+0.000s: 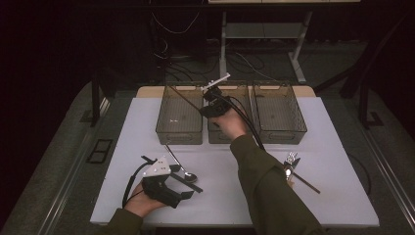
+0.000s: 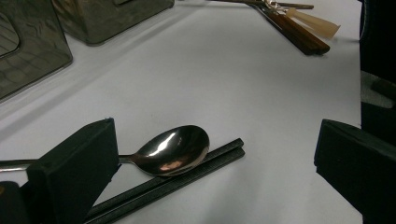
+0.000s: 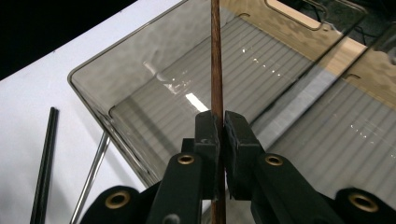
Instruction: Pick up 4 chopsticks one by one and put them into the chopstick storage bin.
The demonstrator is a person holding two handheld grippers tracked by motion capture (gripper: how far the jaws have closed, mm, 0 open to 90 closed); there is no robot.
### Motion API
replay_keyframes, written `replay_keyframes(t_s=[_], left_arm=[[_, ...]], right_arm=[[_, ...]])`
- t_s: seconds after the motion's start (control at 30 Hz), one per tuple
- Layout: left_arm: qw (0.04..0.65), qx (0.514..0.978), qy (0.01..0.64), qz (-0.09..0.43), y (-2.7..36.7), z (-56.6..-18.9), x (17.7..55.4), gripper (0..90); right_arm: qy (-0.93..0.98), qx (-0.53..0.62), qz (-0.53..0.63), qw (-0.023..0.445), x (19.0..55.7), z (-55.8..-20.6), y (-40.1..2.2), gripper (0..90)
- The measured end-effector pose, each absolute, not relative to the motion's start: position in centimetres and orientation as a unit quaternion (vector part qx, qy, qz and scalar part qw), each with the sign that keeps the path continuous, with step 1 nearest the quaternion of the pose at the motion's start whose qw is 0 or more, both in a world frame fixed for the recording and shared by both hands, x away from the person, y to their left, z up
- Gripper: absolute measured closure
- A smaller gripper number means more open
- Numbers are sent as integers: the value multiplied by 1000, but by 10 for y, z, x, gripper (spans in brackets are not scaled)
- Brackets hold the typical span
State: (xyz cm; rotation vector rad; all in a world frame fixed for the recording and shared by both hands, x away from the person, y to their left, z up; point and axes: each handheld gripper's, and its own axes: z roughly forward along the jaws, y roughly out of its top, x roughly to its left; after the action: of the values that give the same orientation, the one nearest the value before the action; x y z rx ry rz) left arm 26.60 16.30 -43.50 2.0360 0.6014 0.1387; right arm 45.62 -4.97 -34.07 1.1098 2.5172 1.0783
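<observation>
- The right claw point(image 3: 217, 126) has its jaws together, clamped on a thin brown chopstick point(image 3: 215, 56).
- The chopstick runs straight up between the pads and on past them, and its lower end shows below the jaws.
- In the high view the right claw point(image 1: 214, 100) hangs over the bins, above the middle bin point(image 1: 230, 136), with the left bin point(image 1: 179, 132) just beside it; the chopstick point(image 1: 188, 102) slants away from it over the left bin.
- In the right gripper view the left bin point(image 3: 93, 88) lies right behind the pads, and the middle bin point(image 3: 355, 154) is to their right.
- The left claw point(image 2: 215, 158) has its jaws wide apart and grips nothing.
- It sits low over the white counter point(image 2: 243, 79). A spoon point(image 2: 173, 150) lies with its bowl between the jaws, near one of them, resting on a pair of black chopsticks point(image 2: 187, 175).
- In the high view the left claw point(image 1: 188, 188) is at the near left of the counter point(image 1: 225, 171), well apart from the right claw.
- More cutlery point(image 1: 292, 166) lies on the counter far to the left claw's other side.
</observation>
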Motion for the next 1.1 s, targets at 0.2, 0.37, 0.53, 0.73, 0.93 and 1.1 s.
replay_keyframes(t_s=[0.2, 0.37, 0.53, 0.73, 0.93, 1.1], left_arm=[[485, 837, 246, 55, 163, -435, 265, 0], [486, 838, 244, 53, 162, -434, 265, 0], [485, 839, 241, 54, 162, -434, 265, 0], [486, 839, 239, 55, 162, -434, 265, 0], [487, 838, 239, 55, 162, -434, 265, 0], [484, 840, 238, 56, 162, -434, 265, 0]], right_arm=[[853, 387, 336, 98, 462, -350, -33, 846], [853, 398, 324, 97, 468, -356, -23, 845], [850, 407, 319, 99, 473, -356, -16, 843], [849, 421, 305, 96, 478, -363, -10, 838], [848, 416, 314, 98, 478, -363, -9, 711], [845, 413, 322, 107, 476, -358, -14, 619]])
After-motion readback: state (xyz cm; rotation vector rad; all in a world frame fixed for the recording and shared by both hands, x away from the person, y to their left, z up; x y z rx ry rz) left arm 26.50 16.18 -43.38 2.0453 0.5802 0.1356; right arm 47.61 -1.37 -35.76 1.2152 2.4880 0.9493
